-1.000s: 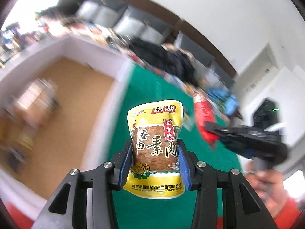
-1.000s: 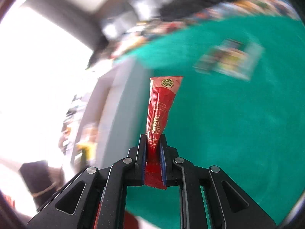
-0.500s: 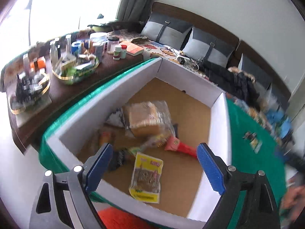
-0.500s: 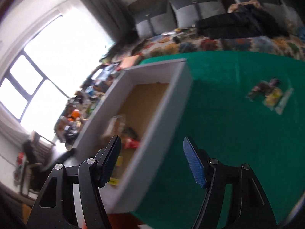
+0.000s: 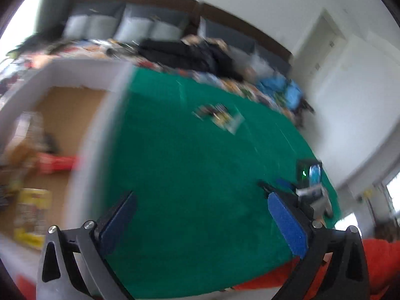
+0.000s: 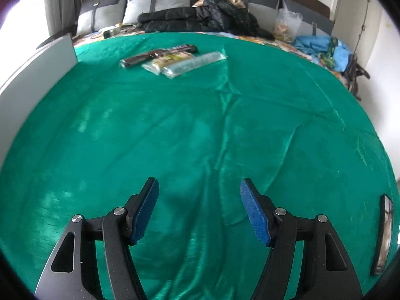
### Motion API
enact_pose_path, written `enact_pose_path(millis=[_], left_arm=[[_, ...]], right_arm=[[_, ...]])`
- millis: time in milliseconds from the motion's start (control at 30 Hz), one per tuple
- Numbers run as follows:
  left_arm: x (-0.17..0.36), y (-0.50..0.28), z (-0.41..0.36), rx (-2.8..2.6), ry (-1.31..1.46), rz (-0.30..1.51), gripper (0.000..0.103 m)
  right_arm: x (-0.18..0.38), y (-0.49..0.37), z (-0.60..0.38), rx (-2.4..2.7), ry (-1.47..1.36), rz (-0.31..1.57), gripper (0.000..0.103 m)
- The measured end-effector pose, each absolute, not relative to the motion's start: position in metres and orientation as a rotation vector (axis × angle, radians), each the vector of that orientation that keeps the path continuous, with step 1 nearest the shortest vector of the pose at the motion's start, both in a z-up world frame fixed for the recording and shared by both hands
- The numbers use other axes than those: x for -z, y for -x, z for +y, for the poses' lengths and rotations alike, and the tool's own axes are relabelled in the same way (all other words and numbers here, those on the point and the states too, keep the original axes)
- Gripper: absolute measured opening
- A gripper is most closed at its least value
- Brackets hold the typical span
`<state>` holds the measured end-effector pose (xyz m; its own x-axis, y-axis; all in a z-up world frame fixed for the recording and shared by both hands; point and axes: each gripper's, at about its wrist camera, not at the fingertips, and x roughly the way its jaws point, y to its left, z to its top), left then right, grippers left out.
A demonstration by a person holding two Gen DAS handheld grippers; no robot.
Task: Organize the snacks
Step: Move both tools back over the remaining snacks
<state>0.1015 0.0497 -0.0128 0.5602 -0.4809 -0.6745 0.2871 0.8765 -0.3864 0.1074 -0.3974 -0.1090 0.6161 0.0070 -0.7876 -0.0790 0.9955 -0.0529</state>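
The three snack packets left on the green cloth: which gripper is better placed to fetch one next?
Probably the right gripper: open, empty, pointed across the green cloth toward the snack packets. The left gripper, also open, sits nearer the box, its view blurred.

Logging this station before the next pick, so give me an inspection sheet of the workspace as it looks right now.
Surface: green cloth, wrinkled, covering the table.
Job's things: three packets side by side at the far end; yellow pack and red pack in the box, blurred.
Clutter: framed item at the right edge, unclear.
Grippers: left gripper open, empty; right gripper open, empty.
Cables: nothing seen.
Surroundings: sofa cushions, black jacket, blue cloth.
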Motion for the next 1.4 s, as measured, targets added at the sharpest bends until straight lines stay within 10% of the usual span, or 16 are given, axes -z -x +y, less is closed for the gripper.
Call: enact_pose_path(millis=[433,1400], left_arm=[[0.118,-0.199,-0.006,0.189,0.106,1.014,0.102],[0.143,-0.217,-0.022,0.124,-0.061,0.947,0.103]], right_arm=[[0.11,-0.092,-0.42,-0.022,-0.018,0.898,0.085],[0.11,-0.091,-0.42,-0.023,-0.019,0.898,0.086]])
